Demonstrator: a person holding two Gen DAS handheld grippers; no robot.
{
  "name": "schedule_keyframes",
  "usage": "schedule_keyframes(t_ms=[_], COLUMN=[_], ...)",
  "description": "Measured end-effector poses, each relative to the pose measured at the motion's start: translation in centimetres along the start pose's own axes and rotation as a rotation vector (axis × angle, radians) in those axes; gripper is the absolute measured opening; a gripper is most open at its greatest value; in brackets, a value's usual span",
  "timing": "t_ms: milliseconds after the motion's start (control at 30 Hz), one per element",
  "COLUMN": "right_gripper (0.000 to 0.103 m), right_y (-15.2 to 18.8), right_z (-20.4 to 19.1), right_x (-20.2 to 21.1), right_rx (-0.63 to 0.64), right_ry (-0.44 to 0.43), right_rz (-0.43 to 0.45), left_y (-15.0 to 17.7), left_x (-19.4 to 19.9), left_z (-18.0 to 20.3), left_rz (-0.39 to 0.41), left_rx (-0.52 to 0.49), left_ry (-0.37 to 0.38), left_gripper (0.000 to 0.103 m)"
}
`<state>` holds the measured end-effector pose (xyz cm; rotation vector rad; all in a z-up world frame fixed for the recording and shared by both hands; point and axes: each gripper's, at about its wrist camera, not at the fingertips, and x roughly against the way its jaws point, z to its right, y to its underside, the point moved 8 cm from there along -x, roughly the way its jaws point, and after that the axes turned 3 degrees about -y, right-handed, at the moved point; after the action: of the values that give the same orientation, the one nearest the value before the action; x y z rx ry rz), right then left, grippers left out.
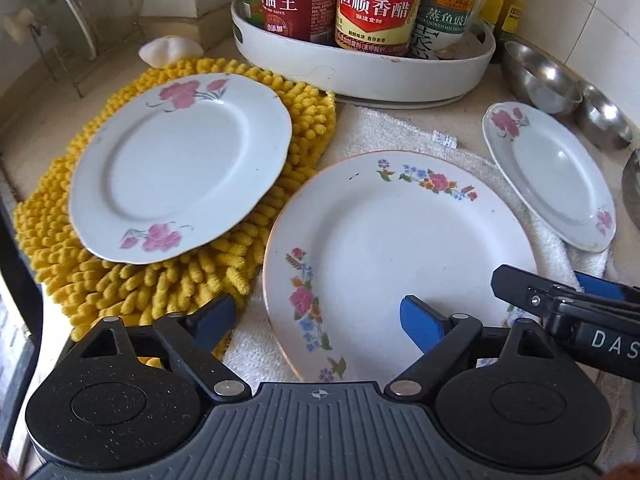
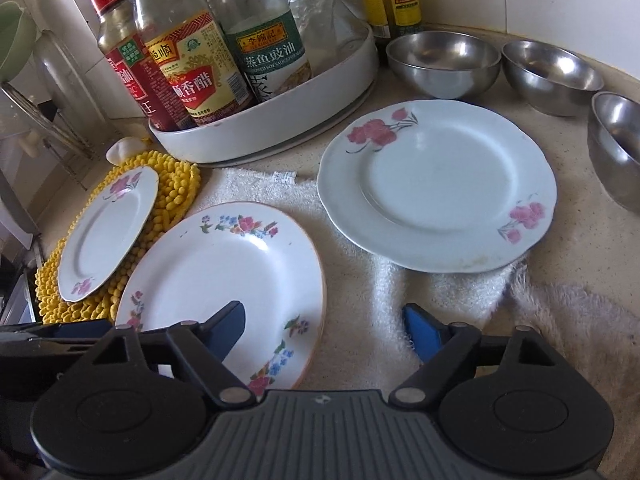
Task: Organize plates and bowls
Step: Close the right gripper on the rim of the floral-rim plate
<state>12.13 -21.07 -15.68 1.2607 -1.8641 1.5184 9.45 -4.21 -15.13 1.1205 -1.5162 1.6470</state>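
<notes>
A white plate with many-coloured flowers [image 1: 400,256] [image 2: 228,276] lies on a white towel [image 2: 360,280] in the middle. My left gripper [image 1: 320,320] is open and straddles its left rim: one blue pad is over the yellow mat, the other over the plate. My right gripper [image 2: 328,330] is open too and straddles the same plate's right rim. Neither gripper's pads press on anything. A pink-flowered plate [image 1: 180,168] [image 2: 108,232] rests on a yellow chenille mat [image 1: 132,288]. A second pink-flowered plate [image 1: 552,176] [image 2: 436,188] lies to the right, partly on the towel.
Three steel bowls [image 2: 444,60] [image 2: 552,76] [image 2: 616,148] stand along the back right by the tiled wall. A white tray [image 1: 360,68] of sauce bottles stands behind the plates. A wire rack [image 1: 60,40] is at the far left.
</notes>
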Motion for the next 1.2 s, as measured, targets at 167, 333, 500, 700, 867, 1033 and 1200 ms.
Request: schedule_keyframes(t_ms=[167, 333, 500, 700, 867, 1033, 1200], right_gripper=[0.102, 0.094, 0.085, 0.083, 0.081, 0.080, 0.080], right_y=[-0.4, -0.4, -0.5, -0.5, -0.6, -0.5, -0.7], right_z=[0.0, 0.1, 0.1, 0.2, -0.2, -0.3, 0.0], right_x=[-0.1, 0.2, 0.3, 0.1, 0.4, 0.4, 1.2], right_rx=[-0.016, -0.010, 0.000, -0.011, -0.009, -0.013, -0.043], right_ry=[-0.005, -0.003, -0.001, -0.013, -0.037, -0.047, -0.065], right_rz=[-0.014, -0.011, -0.022, -0.026, -0.023, -0.018, -0.008], left_y=[-0.4, -0.5, -0.5, -0.8, -0.7, -0.8, -1.0], left_x=[-0.2, -0.3, -0.5, -0.8, -0.7, -0.9, -0.9], left_z=[0.1, -0.1, 0.1, 1.0, 1.2, 1.2, 1.1], left_rz=[-0.007, -0.016, -0.014, -0.009, -0.005, -0.002, -0.003], left_rx=[-0.012, -0.018, -0.040, -0.083, -0.115, -0.136, -0.136], left_ry=[0.009, 0.014, 0.025, 0.065, 0.079, 0.093, 0.108], left_gripper=[0.094, 0.093, 0.093, 0.092, 0.089, 0.090, 0.089])
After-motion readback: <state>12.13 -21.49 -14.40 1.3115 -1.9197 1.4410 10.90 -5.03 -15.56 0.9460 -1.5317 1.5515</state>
